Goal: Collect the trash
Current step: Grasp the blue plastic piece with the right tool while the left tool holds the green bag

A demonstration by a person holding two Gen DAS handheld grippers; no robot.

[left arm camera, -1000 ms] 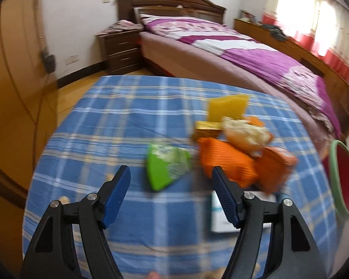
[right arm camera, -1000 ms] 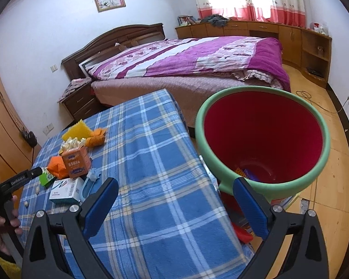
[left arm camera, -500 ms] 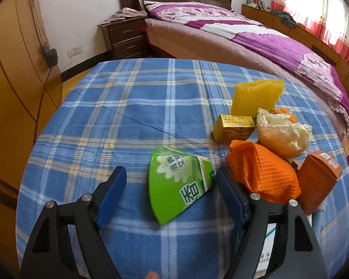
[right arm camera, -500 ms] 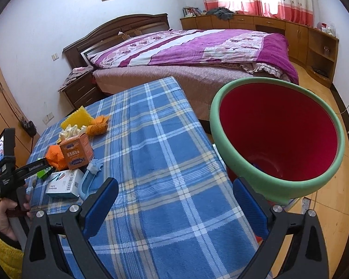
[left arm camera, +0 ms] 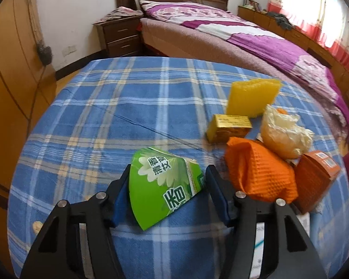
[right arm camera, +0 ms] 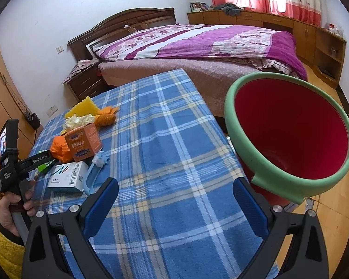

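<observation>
Left wrist view: the left gripper straddles a flattened green printed paper carton lying on the blue plaid tablecloth; its jaws are closing, the blue pads at the carton's edges, though firm pressure cannot be confirmed. Just right of the carton, one cluster of trash: one orange waffle-weave cloth, one orange cardboard box, one crumpled cream plastic bag, one small yellow-gold box and one yellow ridged sponge. A white printed box shows partly behind the right-hand finger.

Right wrist view: the right gripper is spread wide with nothing between its fingers, above bare tablecloth. One container, a red plastic bin with a green rim, stands beside the table's right edge, tilted toward the camera; its visible interior is plain red, and any contents at the bottom cannot be made out. The same cluster lies at left, together with one light-blue plastic item. A hand in a yellow sleeve holds the other tool.
</observation>
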